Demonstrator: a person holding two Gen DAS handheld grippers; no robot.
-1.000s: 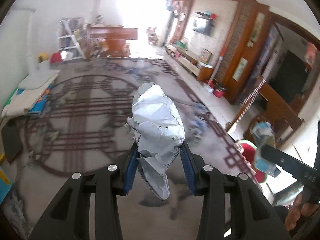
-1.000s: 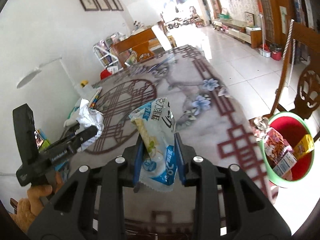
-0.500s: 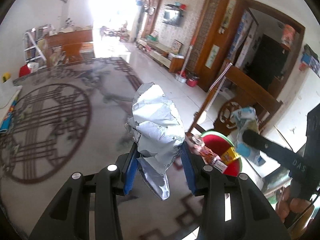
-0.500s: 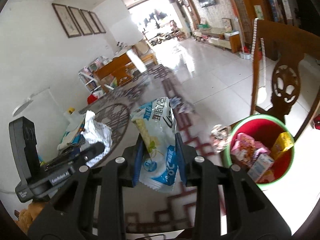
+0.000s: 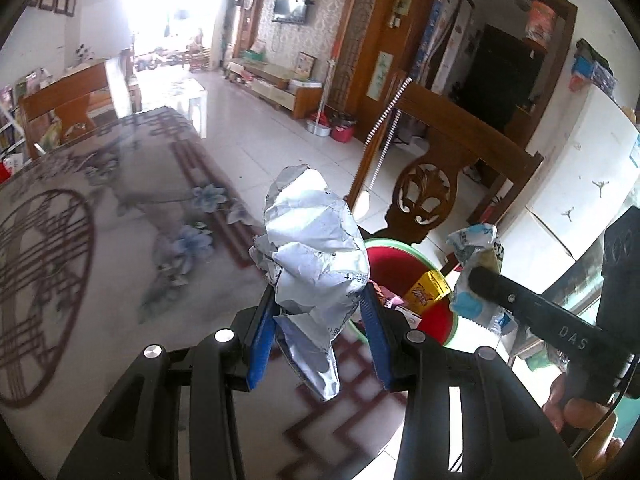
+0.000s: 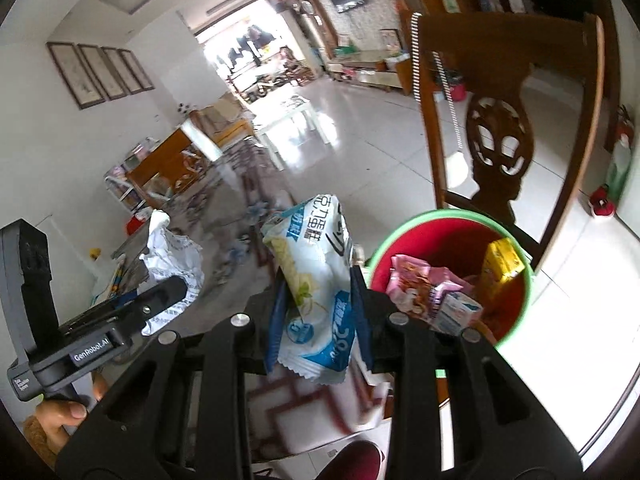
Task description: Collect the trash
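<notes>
We hold light, crushable trash: the left hand-held gripper [image 5: 318, 332] clamps a crumpled foil wrapper [image 5: 314, 258] at its waist. The right hand-held gripper [image 6: 316, 320] pinches a slippery snack packet [image 6: 316, 280] mid-body, near the bin [image 6: 516, 320] off the tabletop [image 5: 100, 264] edge.

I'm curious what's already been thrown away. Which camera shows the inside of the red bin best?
The right wrist view: the red bin sits open beside the jaws, showing pink wrappers and a yellow carton. The left wrist view hides most of it behind the crumpled foil wrapper.
</notes>
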